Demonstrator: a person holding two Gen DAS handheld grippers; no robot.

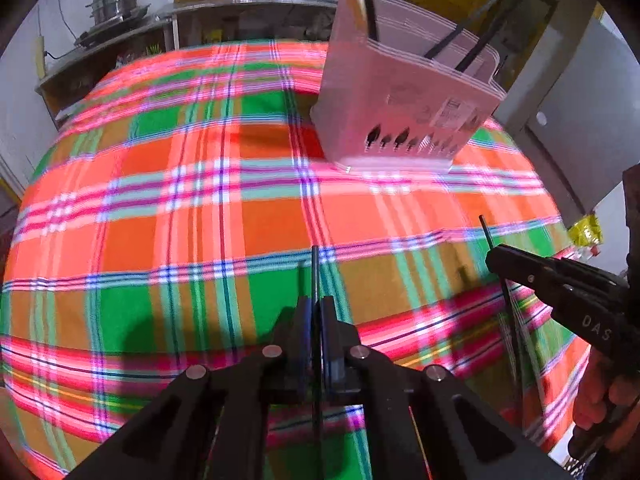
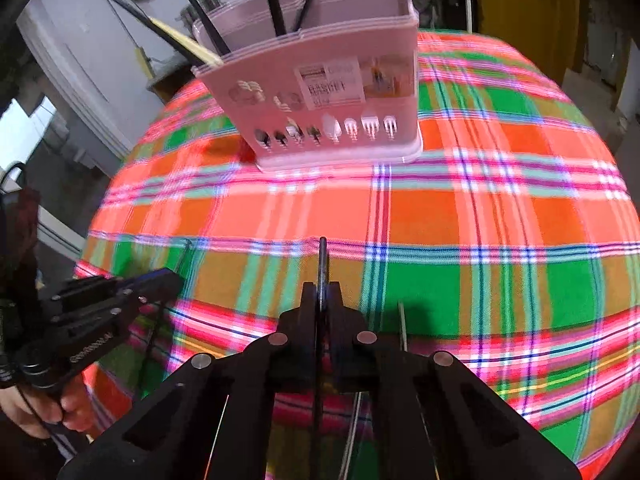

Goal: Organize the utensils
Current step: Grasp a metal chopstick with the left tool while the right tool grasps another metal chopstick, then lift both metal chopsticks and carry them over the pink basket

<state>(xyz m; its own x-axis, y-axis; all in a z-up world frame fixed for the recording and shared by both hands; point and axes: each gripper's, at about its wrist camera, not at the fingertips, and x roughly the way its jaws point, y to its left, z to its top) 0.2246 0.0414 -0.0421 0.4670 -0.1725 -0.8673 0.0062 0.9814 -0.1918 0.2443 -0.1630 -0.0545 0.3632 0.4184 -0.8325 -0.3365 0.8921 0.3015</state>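
Both tools, left (image 1: 316, 312) and right (image 2: 323, 300), are clamped on a black chopstick (image 1: 315, 276) each, sticks pointing ahead over the plaid tabletop (image 1: 200, 220) toward the pink holder (image 2: 320, 92), nearer the right tool; stick ends below the jaws are hidden.

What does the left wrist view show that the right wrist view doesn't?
Only the left wrist view: the stacked steel pots on the shelf at back left, and the right gripper from the side, pinching a black chopstick.

Only the right wrist view: the holder's label face-on, the left gripper from the side, and a thin pale stick beside the right gripper.

Both: the pink holder with dark sticks standing in it, on the plaid cloth, and each gripper shut on a chopstick.
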